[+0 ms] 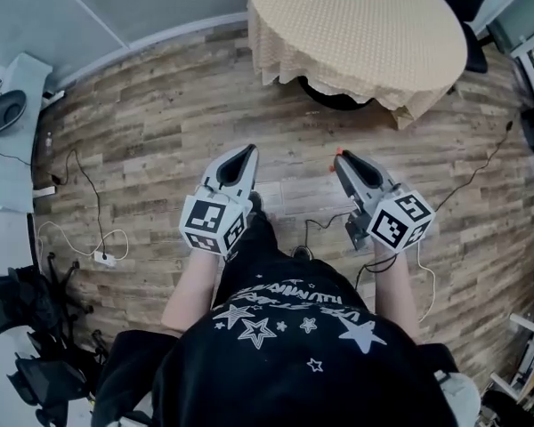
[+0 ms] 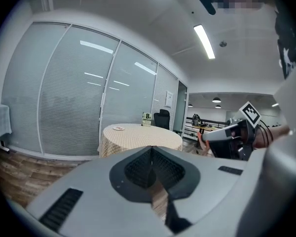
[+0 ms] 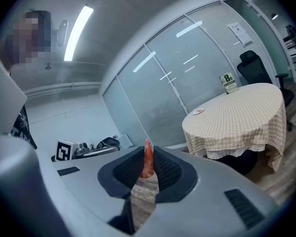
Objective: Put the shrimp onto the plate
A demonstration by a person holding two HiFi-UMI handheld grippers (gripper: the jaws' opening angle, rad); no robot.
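An orange-red shrimp (image 3: 147, 162) is clamped between the jaws of my right gripper (image 3: 147, 166); in the head view only its tip (image 1: 339, 152) shows at the nose of that gripper (image 1: 341, 158). My left gripper (image 1: 248, 150) is shut with nothing between its jaws (image 2: 151, 163). Both grippers are held low in front of the person, over the wooden floor. A small white plate (image 3: 198, 111) lies on the round table (image 1: 360, 34) ahead, near its far edge, also visible as the plate (image 2: 118, 128) in the left gripper view.
The round table has a beige checked cloth (image 3: 237, 117) hanging over its edge and a small sign card (image 3: 229, 83). A black office chair (image 3: 256, 69) stands behind it. Cables (image 1: 89, 221) trail over the floor at left and right. Glass partitions (image 2: 74, 98) run behind the table.
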